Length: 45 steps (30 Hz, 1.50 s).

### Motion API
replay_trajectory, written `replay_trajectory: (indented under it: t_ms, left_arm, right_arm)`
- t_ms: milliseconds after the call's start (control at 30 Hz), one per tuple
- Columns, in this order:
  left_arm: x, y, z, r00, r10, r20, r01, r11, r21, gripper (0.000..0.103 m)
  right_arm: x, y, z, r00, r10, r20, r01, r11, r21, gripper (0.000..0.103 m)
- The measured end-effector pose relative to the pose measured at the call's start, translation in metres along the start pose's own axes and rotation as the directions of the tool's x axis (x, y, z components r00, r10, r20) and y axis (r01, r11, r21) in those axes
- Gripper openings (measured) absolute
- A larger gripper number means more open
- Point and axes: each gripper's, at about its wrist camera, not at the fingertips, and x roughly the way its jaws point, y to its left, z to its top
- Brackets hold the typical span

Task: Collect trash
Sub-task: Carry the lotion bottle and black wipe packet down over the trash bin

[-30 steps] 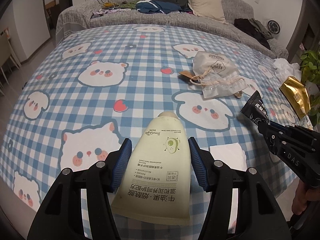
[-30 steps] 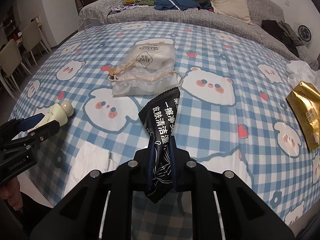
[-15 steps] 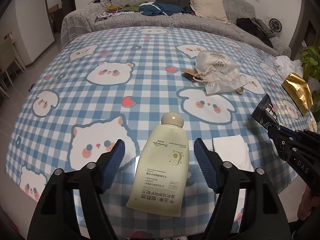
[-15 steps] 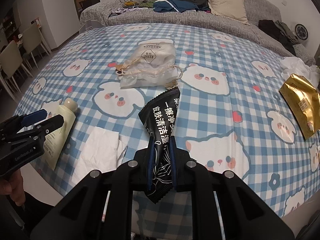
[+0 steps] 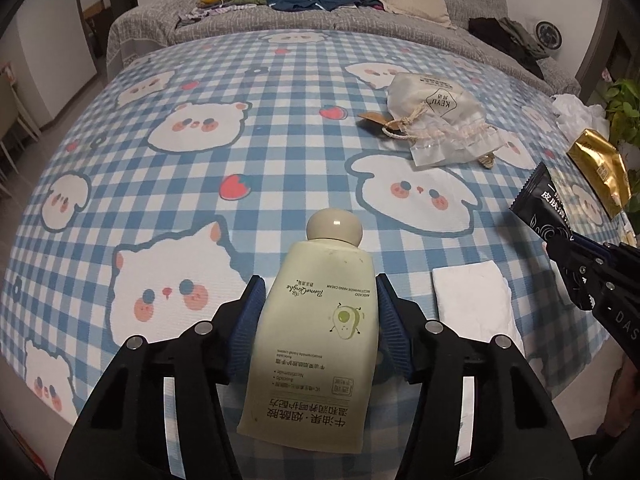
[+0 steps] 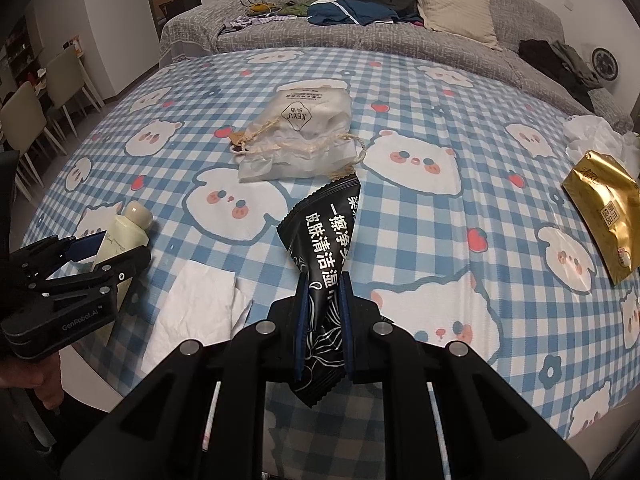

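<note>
Over the checked tablecloth (image 5: 280,128), the left gripper (image 5: 318,304) pinches the green tube (image 5: 316,320) while the right gripper (image 6: 323,308) clamps a black wrapper (image 6: 324,232).

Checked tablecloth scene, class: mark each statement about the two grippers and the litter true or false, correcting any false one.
1. The right gripper clamps a black wipe sachet. True.
2. The left gripper holds a gold foil packet. False: its pads flank a pale green hand-cream tube; the packet lies on the cloth.
3. A white tissue lies flat beside the tube. True.
4. The white drawstring pouch hangs from a gripper. False: it rests on the cloth.
</note>
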Motion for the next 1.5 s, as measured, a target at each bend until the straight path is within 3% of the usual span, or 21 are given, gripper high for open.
replay_trajectory:
  t_ms: [633, 1500]
  left_arm:
    - [-0.044, -0.001, -0.013, 0.999, 0.013, 0.038, -0.013, 1.000, -0.009, 0.054]
    - [-0.107, 0.014, -0.087, 0.997, 0.018, 0.070, -0.014, 0.999, -0.050, 0.055]
  right_arm:
    - [-0.036, 0.010, -0.010, 0.999, -0.009, 0.047, 0.008, 1.000, 0.022, 0.014]
    - [-0.091, 0.047, -0.068, 0.994, -0.033, 0.100, 0.029, 0.998, 0.050, 0.014]
